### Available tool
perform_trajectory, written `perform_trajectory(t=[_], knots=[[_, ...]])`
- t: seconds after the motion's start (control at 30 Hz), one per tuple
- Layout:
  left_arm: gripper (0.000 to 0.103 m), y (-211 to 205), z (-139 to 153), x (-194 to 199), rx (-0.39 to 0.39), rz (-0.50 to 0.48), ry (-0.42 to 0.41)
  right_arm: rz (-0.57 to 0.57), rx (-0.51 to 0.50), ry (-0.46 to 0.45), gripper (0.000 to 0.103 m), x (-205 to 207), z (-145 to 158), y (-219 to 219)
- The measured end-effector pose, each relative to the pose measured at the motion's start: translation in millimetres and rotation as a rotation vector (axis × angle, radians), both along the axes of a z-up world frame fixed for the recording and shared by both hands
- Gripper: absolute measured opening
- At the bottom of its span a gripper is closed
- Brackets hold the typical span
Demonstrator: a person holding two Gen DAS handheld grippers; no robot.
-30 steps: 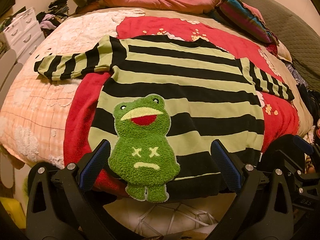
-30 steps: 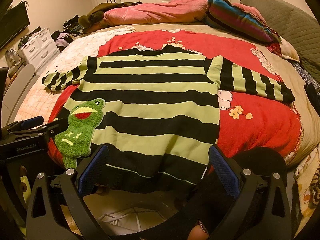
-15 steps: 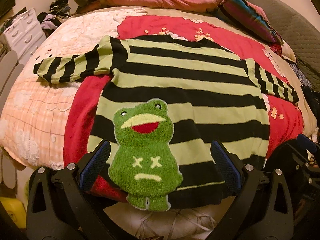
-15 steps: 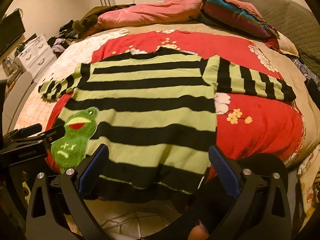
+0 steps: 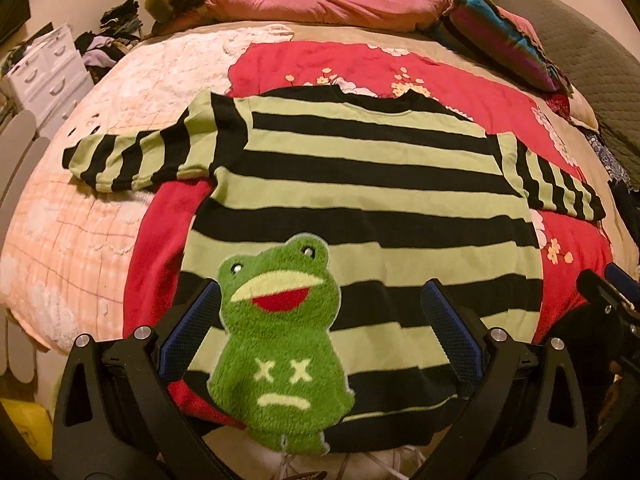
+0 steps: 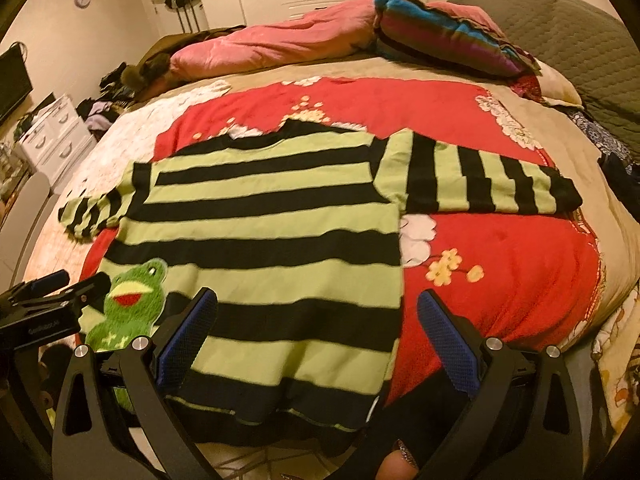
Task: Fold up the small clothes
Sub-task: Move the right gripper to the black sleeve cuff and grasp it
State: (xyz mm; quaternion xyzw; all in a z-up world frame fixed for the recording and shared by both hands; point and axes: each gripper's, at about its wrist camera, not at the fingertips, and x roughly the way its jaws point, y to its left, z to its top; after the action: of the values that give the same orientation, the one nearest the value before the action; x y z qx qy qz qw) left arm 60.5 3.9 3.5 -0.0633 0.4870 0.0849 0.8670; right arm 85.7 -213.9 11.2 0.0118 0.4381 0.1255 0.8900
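We hold both tongs agape, empty, over the hem of a striped frog sweater spread flat on the bed, collar far; left tongs by frog patch, right tongs nr hem's rt corner.

Sweater hem hangs over the bed edge; lowest part hidden behind left tongs and right tongs. Frog patch half covered by a tong arm in the right wrist view. Left sleeve bunched, cuff unreadable. Clothes heap by the drawers too small to sort. Right view slightly motion-blurred. Toe at the bottom edge, cut off.
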Motion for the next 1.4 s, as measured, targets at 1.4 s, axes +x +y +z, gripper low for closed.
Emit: perform_trajectory(t=[1.4], knots=[[0.094,-49,-26,163,-0.05,-0.034,0.002,-0.55,-0.012,0.008,0.099,246,-14,-148]])
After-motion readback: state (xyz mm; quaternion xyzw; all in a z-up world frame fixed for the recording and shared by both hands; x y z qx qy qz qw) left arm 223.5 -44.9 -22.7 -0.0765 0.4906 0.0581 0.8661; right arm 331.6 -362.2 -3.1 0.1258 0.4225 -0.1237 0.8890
